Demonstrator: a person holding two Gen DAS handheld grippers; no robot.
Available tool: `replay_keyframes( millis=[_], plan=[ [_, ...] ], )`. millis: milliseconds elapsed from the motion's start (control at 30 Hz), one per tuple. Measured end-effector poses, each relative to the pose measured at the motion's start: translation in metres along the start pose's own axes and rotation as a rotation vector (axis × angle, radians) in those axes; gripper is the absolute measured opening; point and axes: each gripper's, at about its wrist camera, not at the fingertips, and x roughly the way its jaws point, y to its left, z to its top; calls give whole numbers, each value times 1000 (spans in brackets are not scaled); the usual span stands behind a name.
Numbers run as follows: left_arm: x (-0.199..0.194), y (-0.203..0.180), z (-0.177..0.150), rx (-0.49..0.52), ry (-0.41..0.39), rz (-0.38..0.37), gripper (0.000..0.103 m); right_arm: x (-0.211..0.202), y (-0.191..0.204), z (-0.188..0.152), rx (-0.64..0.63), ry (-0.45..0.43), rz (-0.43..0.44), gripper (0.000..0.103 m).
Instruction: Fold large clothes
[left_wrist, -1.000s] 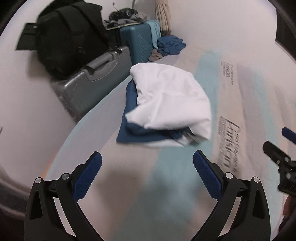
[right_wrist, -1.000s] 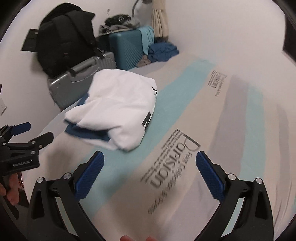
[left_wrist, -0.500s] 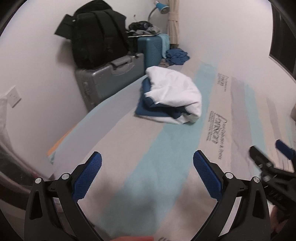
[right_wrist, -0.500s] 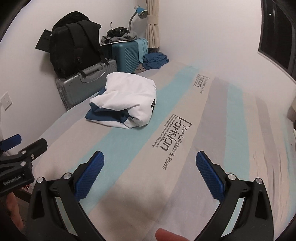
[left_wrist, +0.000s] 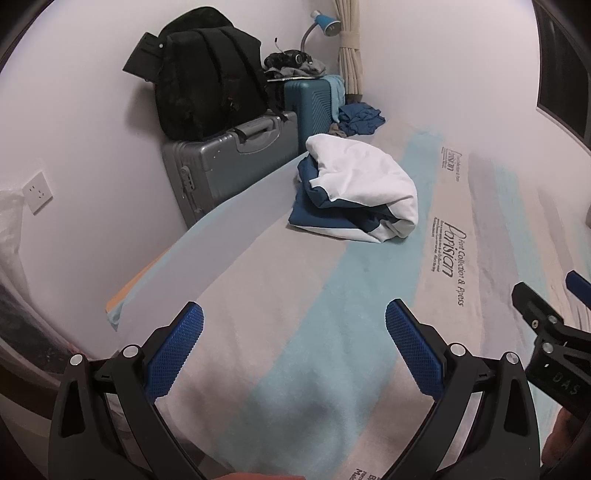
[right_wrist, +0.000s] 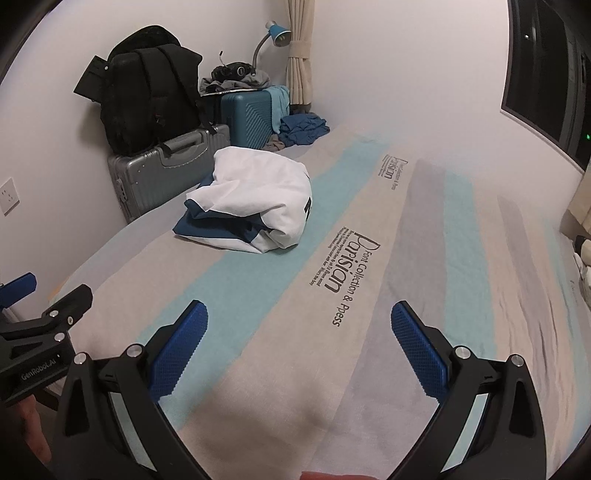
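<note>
Garment (left_wrist: 360, 188), white over blue, sits roughly folded in a lumpy bundle on the striped bed (left_wrist: 295, 314) near the suitcases, so folding looks mostly done bar tidying, with left gripper (left_wrist: 293, 345) and right gripper (right_wrist: 299, 341) both spread apart, empty, well short of it.

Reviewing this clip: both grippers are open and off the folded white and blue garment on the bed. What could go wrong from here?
1. The garment is a loose bundle with a bulging white top layer; it may slump open if left as is.
2. It lies near the bed edge beside the grey suitcase; a nudge could push it off.
3. The left gripper and right gripper sit close together, so they might collide on the next reach.
</note>
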Motion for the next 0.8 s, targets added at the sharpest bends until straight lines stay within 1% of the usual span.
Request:
replay_keyframes(
  millis=[267,400,533,633,733,800],
  plan=[
    [-3,-4,-2,19,7,9,97,-3,-3,-7,2,10,-13,96],
    [-5,-7,-1,30,4,27,97,-4,-9,-8,9,15,-26,96],
    [-3,-9,-2,30,16,25,97,-3,-10,-8,5,20,-32,96],
    [-3,-10,-4,25,27,10,97,-3,-10,-8,3,19,-30,96],
    [-2,-10,-4,18,26,18,97,-3,-11,-8,8,19,-32,96],
    [-1,-10,-5,16,34,4,97,-3,-12,-8,9,20,-29,96]
  ],
)
